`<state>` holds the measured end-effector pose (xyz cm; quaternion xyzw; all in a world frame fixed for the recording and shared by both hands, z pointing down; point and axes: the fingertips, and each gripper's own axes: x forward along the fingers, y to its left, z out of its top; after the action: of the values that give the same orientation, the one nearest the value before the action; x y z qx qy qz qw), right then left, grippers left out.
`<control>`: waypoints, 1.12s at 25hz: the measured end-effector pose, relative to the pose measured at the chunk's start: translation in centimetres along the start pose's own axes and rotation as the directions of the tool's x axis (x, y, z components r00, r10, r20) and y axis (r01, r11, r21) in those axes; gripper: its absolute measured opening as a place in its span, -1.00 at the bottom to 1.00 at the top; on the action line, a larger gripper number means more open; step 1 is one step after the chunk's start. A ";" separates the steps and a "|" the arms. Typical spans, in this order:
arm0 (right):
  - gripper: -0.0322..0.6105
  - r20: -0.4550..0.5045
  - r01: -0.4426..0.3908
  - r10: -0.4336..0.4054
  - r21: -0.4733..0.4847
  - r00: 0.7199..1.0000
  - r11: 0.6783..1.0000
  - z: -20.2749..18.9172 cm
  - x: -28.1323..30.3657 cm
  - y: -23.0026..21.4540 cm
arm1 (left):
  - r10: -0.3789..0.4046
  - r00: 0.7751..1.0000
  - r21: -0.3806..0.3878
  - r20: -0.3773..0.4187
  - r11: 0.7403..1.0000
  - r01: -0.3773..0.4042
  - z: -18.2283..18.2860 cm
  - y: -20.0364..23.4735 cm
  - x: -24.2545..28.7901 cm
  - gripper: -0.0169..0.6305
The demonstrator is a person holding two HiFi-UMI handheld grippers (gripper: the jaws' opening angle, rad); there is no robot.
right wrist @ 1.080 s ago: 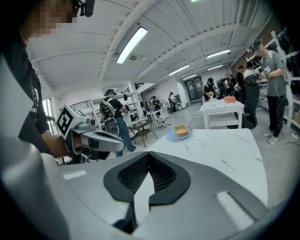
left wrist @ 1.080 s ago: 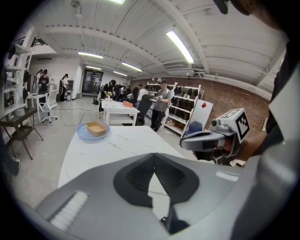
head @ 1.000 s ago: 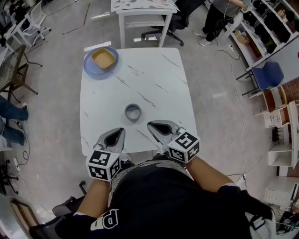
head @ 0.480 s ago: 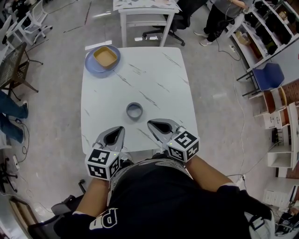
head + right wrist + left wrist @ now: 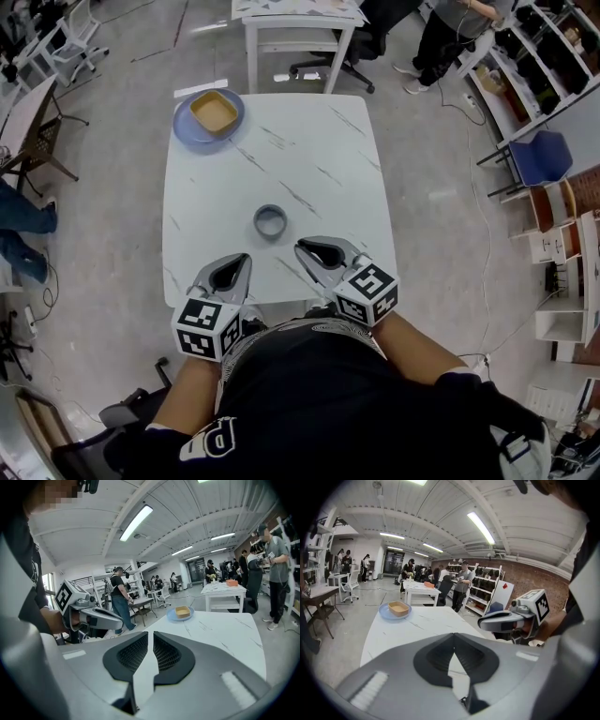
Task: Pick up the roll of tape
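The pick-up has not begun; this is the approach step. The tape [image 5: 270, 222] lies flat on the bench [image 5: 319, 131], just short of centre towards 6 o'clock, with nothing touching it. Both grippers hover over the near edge. The left gripper [image 5: 236, 266] is at about 7 o'clock from the tape and the right gripper [image 5: 307, 250] at about 5 o'clock. Each has its jaws clenched together on nothing, the right with only a thin slit between its pads.

The next move, as I judge it, calls for one gripper to spread its jaws, reach forward and straddle the ring's wall.

At the bench's 11 o'clock corner a blue plate [image 5: 187, 131] carries a tan square dish [image 5: 215, 112]. Whether the dish holds anything I cannot tell.
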<state>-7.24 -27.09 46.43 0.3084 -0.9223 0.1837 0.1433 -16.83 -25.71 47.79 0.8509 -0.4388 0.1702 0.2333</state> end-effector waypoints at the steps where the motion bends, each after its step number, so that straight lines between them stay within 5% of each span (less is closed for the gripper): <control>1: -0.84 0.000 -0.001 0.001 -0.001 1.000 1.000 0.0 0.0 0.0 | 0.001 1.000 -0.002 0.001 1.000 -0.001 0.0 0.0 0.0 -0.77; 18: -0.78 -0.045 -0.028 0.027 -0.023 0.999 0.999 -0.6 1.3 -0.2 | 0.032 0.999 -0.027 0.005 0.999 -0.032 -0.3 0.8 -0.1 -0.77; 28: -0.78 -0.246 -0.062 0.010 -0.205 0.969 0.977 -4.4 4.0 -1.0 | 0.055 0.998 -0.058 -0.011 0.997 -0.056 -1.8 1.4 -0.5 -0.77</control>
<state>-9.04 -27.97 52.10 0.2497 -0.9175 0.1235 0.2839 -18.47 -25.09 49.39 0.8304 -0.4659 0.1679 0.2552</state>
